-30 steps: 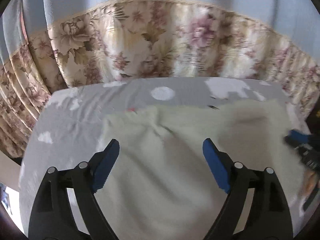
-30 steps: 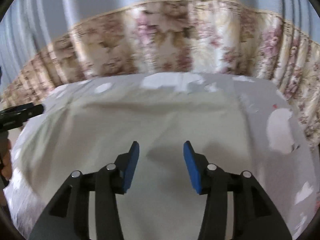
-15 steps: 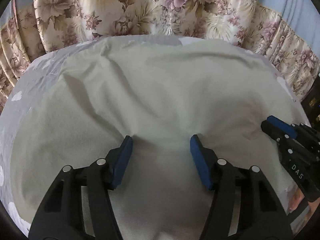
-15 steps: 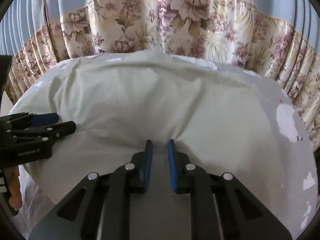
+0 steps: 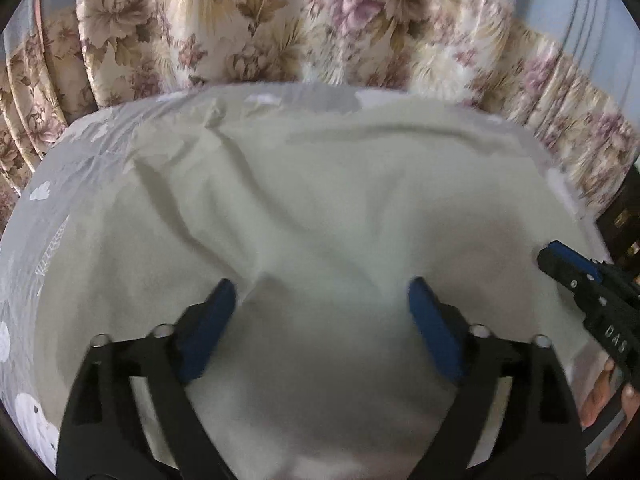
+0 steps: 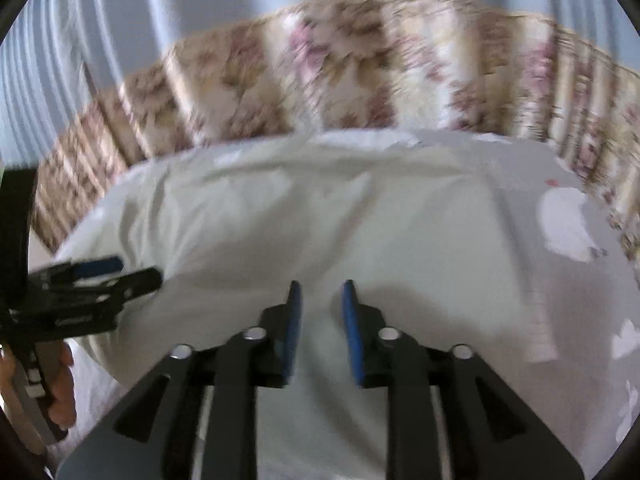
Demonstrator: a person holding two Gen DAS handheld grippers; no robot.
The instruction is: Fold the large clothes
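Note:
A large cream cloth (image 5: 360, 200) lies spread over the grey patterned bedsheet (image 5: 52, 208), creased toward its far left corner. My left gripper (image 5: 320, 284) hovers low over the cloth's near part with its jaws wide and still opening; a raised fold runs between the pads, which do not press on it. The right gripper (image 5: 568, 260) shows at that view's right edge. In the right wrist view the cloth (image 6: 360, 220) fills the middle. My right gripper (image 6: 322, 284) is over it, jaws narrowly apart and opening, with nothing pinched. The left gripper (image 6: 112, 272) shows at the left.
A floral curtain (image 5: 280, 28) hangs right behind the bed's far edge, with pale blue drapery (image 6: 200, 12) above it. Dark furniture (image 5: 624, 216) stands at the right. A person's hand (image 6: 60, 392) holds the left gripper's handle. Bare grey sheet (image 6: 580, 300) lies right of the cloth.
Both grippers narrowed on the cloth half a second ago and have spread apart again, the left much wider. The cloth now reaches farther toward the curtain side than a second ago.

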